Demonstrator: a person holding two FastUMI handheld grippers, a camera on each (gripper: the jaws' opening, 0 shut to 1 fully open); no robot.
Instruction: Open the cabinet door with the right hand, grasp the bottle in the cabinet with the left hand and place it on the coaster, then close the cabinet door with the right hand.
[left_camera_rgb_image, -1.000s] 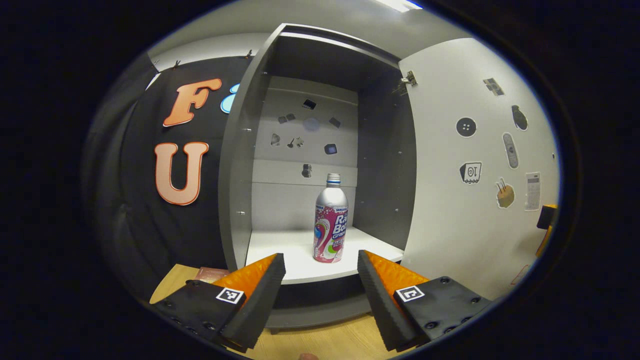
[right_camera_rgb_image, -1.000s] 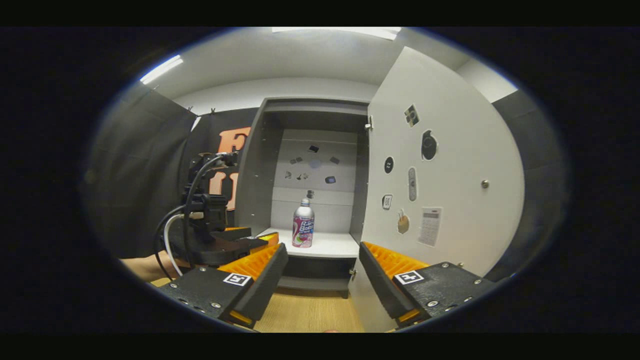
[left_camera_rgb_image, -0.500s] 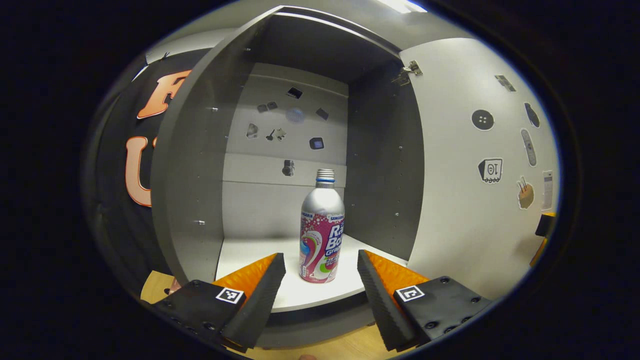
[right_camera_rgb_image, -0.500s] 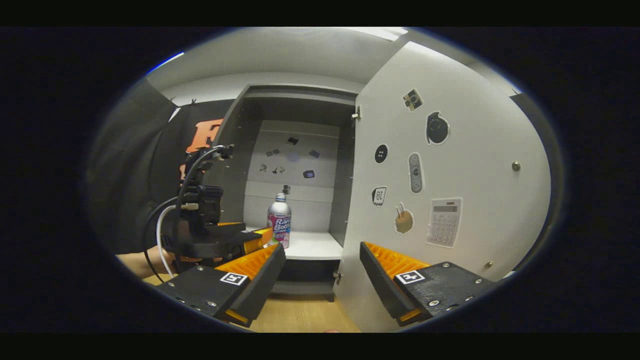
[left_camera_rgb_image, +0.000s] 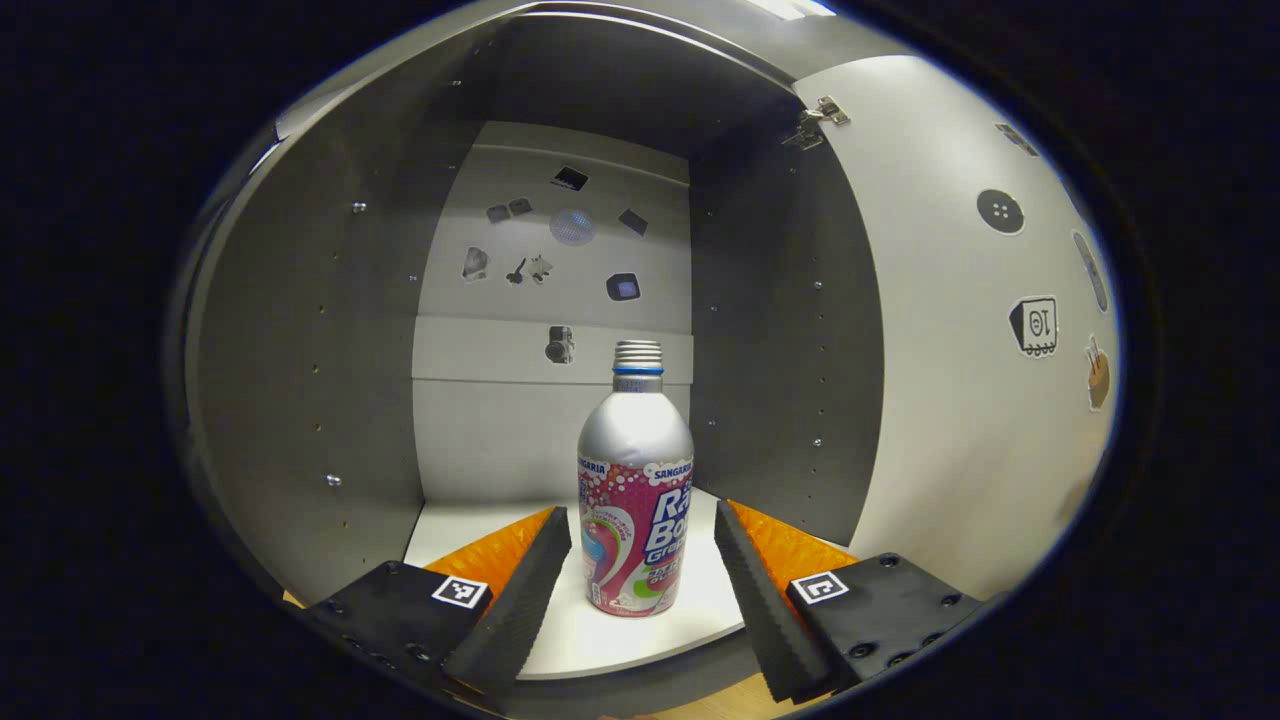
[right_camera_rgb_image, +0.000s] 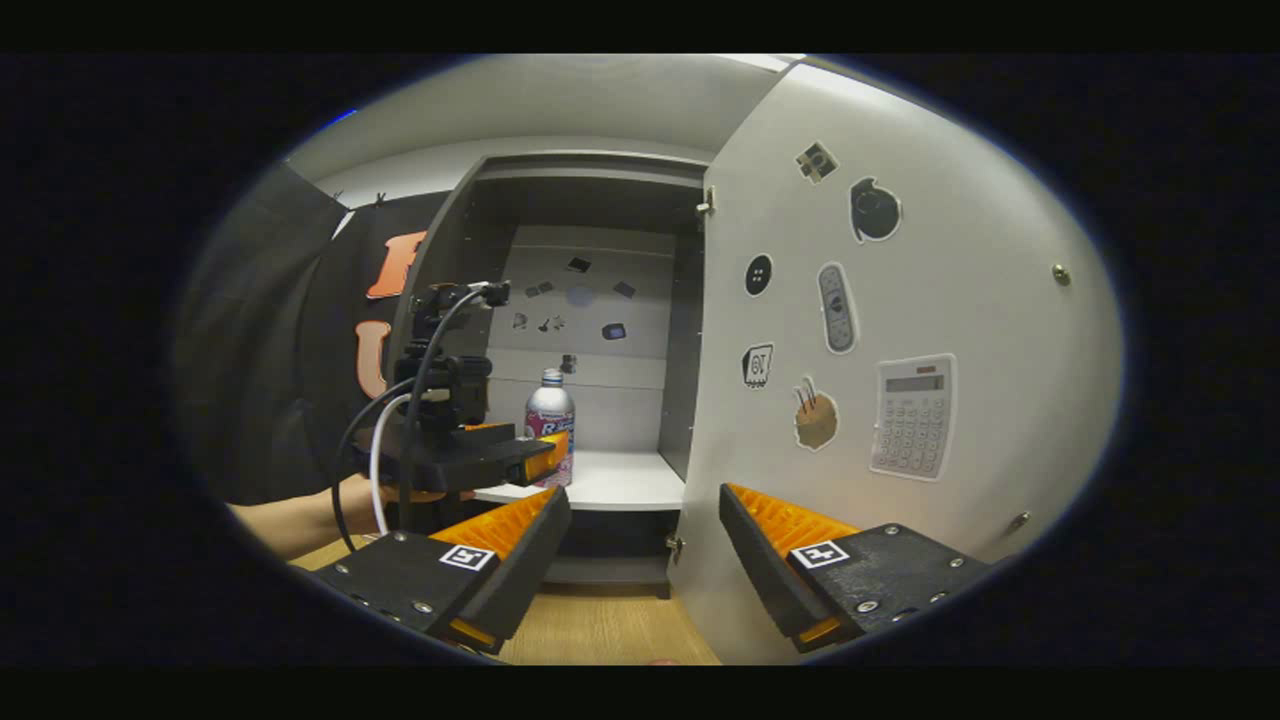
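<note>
Silver aluminium bottle with pink label (left_camera_rgb_image: 635, 510) upright on white cabinet shelf (left_camera_rgb_image: 600, 630), dead 12 o'clock of left gripper (left_camera_rgb_image: 640, 545), between wide-spread fingers, untouched. Right gripper (right_camera_rgb_image: 645, 535) wide, empty, near open white door (right_camera_rgb_image: 900, 330).

The door (right_camera_rgb_image: 900, 330) stands wide open, leaving the cabinet (left_camera_rgb_image: 300, 330) mouth free. Only the bottle (left_camera_rgb_image: 634, 500) occupies the shelf (left_camera_rgb_image: 640, 640), with bare room on both sides.

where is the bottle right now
The silver bottle with the pink label stands upright on the white shelf inside the open grey cabinet, between the left claw's open fingers in the left gripper view, untouched.
</note>
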